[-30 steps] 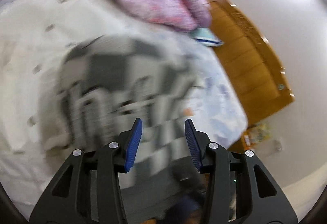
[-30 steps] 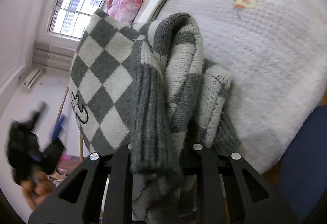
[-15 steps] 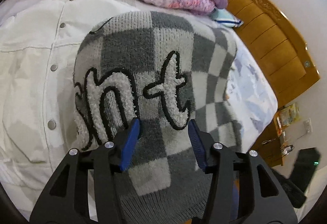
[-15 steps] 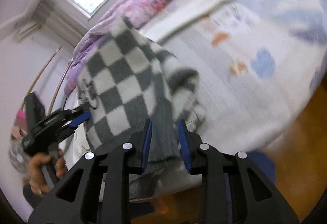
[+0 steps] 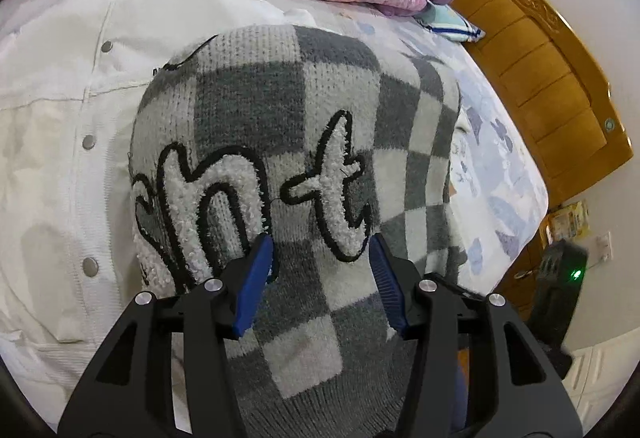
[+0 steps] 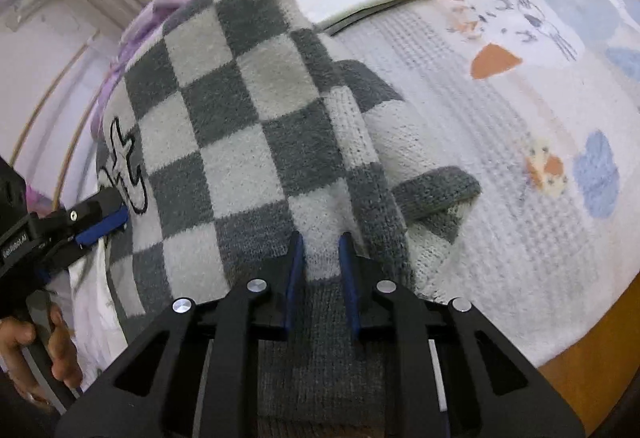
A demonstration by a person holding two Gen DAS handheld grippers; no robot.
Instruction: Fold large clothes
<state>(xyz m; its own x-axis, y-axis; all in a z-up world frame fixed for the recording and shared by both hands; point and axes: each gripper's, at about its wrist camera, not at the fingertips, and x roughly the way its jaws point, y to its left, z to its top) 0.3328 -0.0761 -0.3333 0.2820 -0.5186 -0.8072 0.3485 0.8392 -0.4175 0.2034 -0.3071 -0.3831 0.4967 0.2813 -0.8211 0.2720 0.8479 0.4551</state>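
Grey-checked sweater (image 5: pixel 304 142), one; two grippers, left gripper (image 5: pixel 322 270), right gripper (image 6: pixel 322 262)

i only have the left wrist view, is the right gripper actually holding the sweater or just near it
observer: Holding. In the right wrist view, the right gripper has a fold of the checkered sweater between its pads, near the ribbed hem. Its jaws have just been closing on it.
operator: ok is a sleeve loose anywhere
observer: Yes. A sleeve with a grey cuff sticks out to the right of the sweater's body, onto the white waffle blanket.
operator: and my left gripper from that side
observer: The left gripper sits at the sweater's edge beside the black-outlined lettering, with nothing visibly pinched. Its jaws have just been opening.
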